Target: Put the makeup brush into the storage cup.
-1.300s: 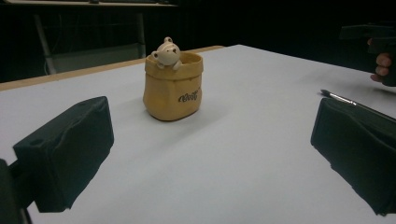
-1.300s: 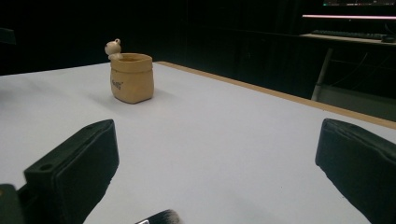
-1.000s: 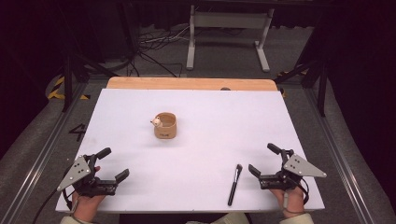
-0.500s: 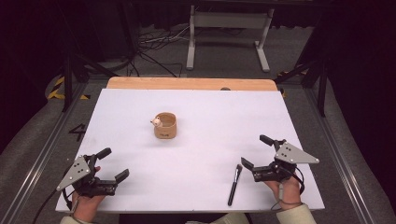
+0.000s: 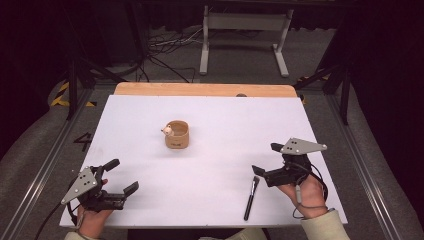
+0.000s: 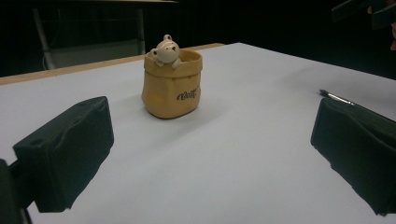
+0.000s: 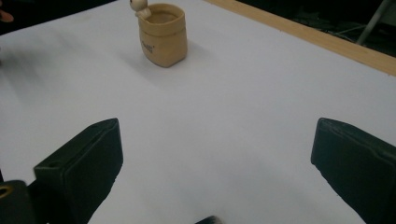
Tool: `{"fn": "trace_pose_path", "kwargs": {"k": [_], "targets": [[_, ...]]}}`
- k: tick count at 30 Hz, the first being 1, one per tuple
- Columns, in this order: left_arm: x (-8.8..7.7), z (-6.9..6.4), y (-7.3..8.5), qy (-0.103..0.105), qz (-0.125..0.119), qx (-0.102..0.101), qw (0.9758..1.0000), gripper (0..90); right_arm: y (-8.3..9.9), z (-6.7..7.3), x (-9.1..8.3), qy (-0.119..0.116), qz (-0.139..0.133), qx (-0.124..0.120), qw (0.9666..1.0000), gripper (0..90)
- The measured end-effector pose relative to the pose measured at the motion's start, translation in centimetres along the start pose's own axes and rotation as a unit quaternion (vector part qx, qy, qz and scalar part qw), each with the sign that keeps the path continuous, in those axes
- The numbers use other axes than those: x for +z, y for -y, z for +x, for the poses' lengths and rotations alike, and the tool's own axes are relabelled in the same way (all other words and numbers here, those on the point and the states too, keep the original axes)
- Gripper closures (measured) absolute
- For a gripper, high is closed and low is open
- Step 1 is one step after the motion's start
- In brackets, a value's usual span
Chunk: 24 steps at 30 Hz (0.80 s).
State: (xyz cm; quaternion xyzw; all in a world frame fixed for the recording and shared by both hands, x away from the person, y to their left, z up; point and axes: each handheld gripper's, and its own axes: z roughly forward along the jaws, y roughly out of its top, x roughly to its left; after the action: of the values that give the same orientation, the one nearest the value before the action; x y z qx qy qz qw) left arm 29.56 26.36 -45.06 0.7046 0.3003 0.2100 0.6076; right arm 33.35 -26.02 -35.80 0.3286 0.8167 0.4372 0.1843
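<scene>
At the near left corner of the white counter (image 5: pixel 150 125), the left claw (image 5: pixel 122 176) rests low over the surface with its jaws spread wide and nothing between them. In the left gripper view its two black jaws frame a bare stretch of counter, and beyond that stretch stands the tan pot (image 6: pixel 172 83), upright, with a small pale bear figure (image 6: pixel 166 49) perched on its rim. Seen from above, the tan pot (image 5: pixel 176 134) stands a little left of the counter's middle, well apart from both claws, with open surface all around it. To the right, a slim black brush (image 5: pixel 251 197) lies flat near the front edge, its bristle end pointing away from the person and its handle toward them. Just beside the bristle end, the right claw (image 5: pixel 265 160) hangs slightly above the counter, its jaws also wide apart and empty; its lower jaw is close to the brush's tip, but contact cannot be confirmed. In the right gripper view the brush's tip (image 7: pixel 208 219) peeks in at the bottom edge between the jaws, and the tan pot (image 7: pixel 163 34) stands far ahead. Nothing lies between the right claw and the brush. Behind the counter a strip of bare wooden edge (image 5: pixel 200 89) runs along the far side, with cables (image 5: pixel 165 47) and a grey metal stand (image 5: pixel 243 35) on the floor beyond.
</scene>
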Motion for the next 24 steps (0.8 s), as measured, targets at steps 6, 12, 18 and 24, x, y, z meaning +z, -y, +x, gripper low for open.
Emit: {"fn": "trace_pose_path", "kwargs": {"k": [6, 12, 18, 24], "targets": [[0.0, 0.0, 0.0, 0.001, 0.003, 0.003, 1.0, 0.0, -0.7, -0.1, 0.7, 0.001, 0.06, 0.005, 0.9982, 3.4], [0.1, 0.0, 0.0, -0.002, 0.003, 0.0, 1.0, 0.0, -1.3, -0.1, 1.0, 0.008, 0.097, 0.006, 0.9953, 3.3], [0.1, 0.0, 0.0, -0.001, 0.005, 0.001, 1.0, 0.0, -1.6, -0.1, 1.6, 0.02, 0.145, 0.014, 0.9891, 3.2], [0.2, 0.0, 0.0, -0.001, 0.007, -0.002, 1.0, 0.0, -1.6, -0.3, 2.1, 0.018, 0.181, 0.03, 0.9829, 4.6]]}}
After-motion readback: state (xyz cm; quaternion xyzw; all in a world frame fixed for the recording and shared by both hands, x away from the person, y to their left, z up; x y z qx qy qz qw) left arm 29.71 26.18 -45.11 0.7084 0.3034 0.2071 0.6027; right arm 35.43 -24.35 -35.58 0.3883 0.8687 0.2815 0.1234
